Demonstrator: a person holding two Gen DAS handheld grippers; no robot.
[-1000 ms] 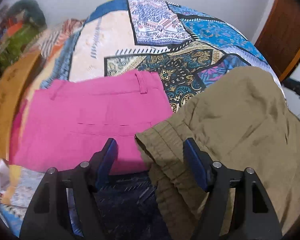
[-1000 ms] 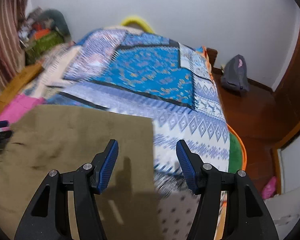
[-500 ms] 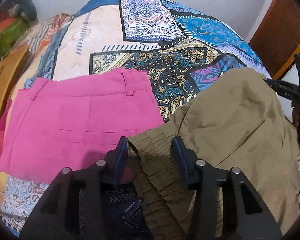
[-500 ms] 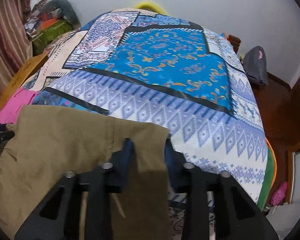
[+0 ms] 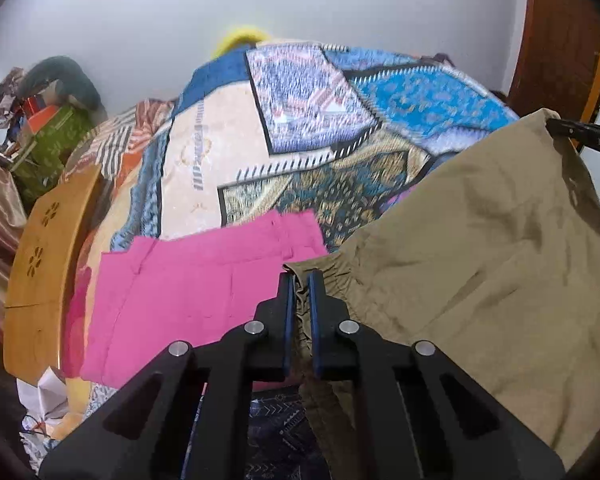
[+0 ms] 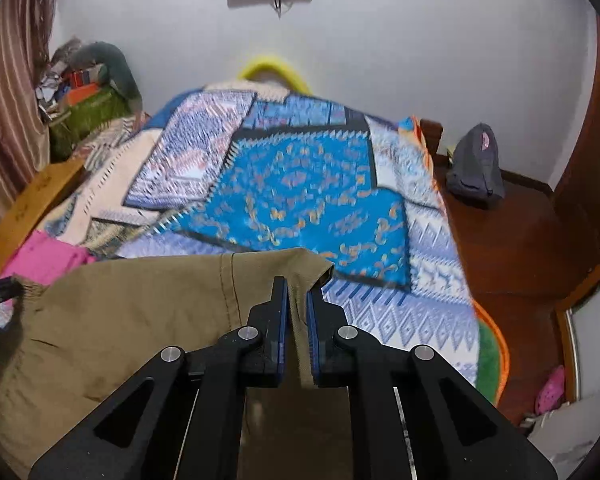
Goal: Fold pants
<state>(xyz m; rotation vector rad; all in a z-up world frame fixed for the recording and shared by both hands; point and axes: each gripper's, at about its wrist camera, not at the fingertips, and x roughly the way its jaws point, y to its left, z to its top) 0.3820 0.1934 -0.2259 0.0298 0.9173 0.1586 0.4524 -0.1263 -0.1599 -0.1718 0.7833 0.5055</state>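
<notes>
Both corners pinched: left gripper (image 5: 299, 280) clamped on gathered elastic waistband, right gripper (image 6: 296, 292) on hem corner of olive-khaki cotton pants (image 5: 480, 264), raised off patchwork bedspread (image 6: 300, 184), pink folded trousers (image 5: 196, 284) at nine o'clock; next, probably carrying both corners across evenly.

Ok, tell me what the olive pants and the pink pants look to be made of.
Olive pants: looks like thin matte woven cotton or a blend; it creases softly and gathers at the elastic waistband. Pink pants: a smoother, firmer weave, lying flat with crisp stitched seams and a belt loop. Exact fibres cannot be told.
</notes>
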